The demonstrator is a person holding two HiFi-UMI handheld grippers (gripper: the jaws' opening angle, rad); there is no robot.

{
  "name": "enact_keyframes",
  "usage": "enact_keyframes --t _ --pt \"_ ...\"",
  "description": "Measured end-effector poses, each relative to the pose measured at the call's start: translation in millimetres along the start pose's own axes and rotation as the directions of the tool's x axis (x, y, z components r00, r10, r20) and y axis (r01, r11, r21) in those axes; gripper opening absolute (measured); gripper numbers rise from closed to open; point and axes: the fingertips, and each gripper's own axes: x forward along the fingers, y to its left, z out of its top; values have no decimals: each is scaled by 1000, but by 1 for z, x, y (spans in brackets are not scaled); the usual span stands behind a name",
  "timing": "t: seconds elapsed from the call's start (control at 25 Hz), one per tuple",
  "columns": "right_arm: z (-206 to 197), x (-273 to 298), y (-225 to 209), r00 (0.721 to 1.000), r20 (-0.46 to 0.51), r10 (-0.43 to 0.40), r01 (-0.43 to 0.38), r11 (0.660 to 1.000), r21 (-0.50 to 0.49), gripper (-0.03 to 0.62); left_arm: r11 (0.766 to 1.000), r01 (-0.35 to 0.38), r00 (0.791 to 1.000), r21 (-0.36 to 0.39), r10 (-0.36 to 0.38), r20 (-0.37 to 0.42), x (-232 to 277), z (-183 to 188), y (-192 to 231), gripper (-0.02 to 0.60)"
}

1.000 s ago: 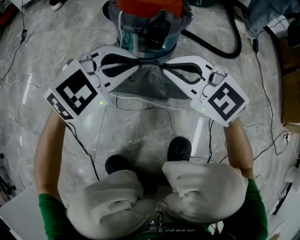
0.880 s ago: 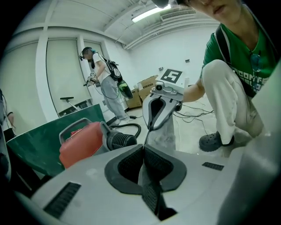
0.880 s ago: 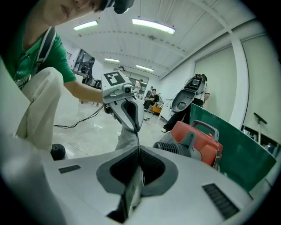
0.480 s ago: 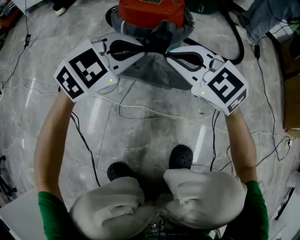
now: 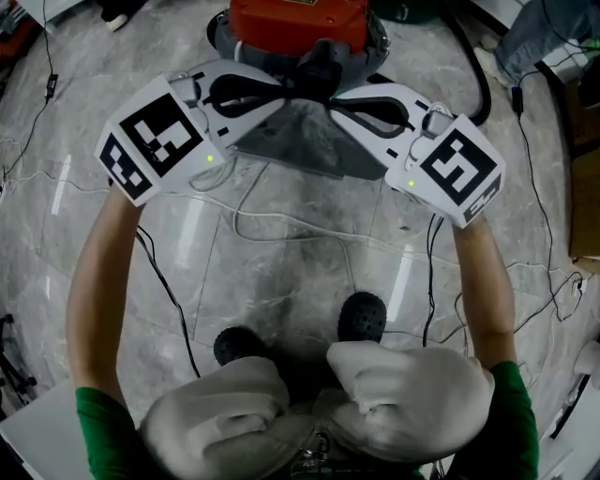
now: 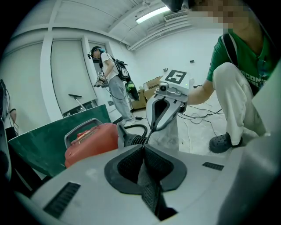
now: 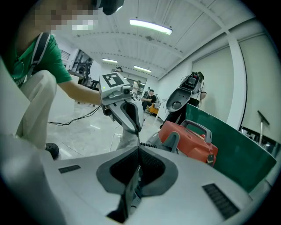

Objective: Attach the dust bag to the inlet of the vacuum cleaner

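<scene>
Head view shows the red-topped, round-bodied vacuum cleaner [image 5: 295, 23] standing on the grey marble-patterned floor [image 5: 300, 253]. Just in front of it, the grey fabric dust bag [image 5: 305, 145] hangs spread as a triangle between the two tools. The white left gripper [image 5: 284, 94] has its jaws pressed together on a fold of the bag's fabric, which the left gripper view bears out. The white right gripper [image 5: 333, 101] likewise pinches the bag's thin upper edge, with no gap between its pads. The bag's top sits right at the vacuum cleaner's black inlet [image 5: 319, 67]; whether it touches cannot be told, and the bag's opening is hidden. To do this step well, I judge that both pinches should be kept firm and the top edge held taut and level. The bag should be centred on the inlet and pushed on squarely by both hands together, since slack fabric could fold across the opening or slip off one side. The bare left forearm [image 5: 98, 281] and right forearm [image 5: 483, 281] reach forward toward the vacuum cleaner. They converge so that the gripper tips nearly meet just in front of it, each gripper tilted slightly downward.
</scene>
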Motion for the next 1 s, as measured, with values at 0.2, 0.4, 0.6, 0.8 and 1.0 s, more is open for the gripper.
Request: enact_keyframes --t 0.2,0.4,0.6,0.8,1.0 --pt "-1 1 -2 1000 0 10 -10 1000 20 15 1000 -1 1000 -5 1 -6 1 -1 3 14" --pt "-2 2 -4 1000 -8 0 1 1000 18 15 1000 -7 1000 7 7 -15 3 -1 4 15" --pt "2 2 -3 1000 -3 -11 11 1000 6 14 1000 -15 1000 25 16 -11 1 -1 4 15" --pt "4 4 -9 1000 2 -12 12 1000 27 15 1000 -25 1000 0 25 12 0 -2 10 15" --pt "-1 5 -15 1000 3 -13 13 999 43 15 999 -29 999 -22 29 19 7 -2 17 20"
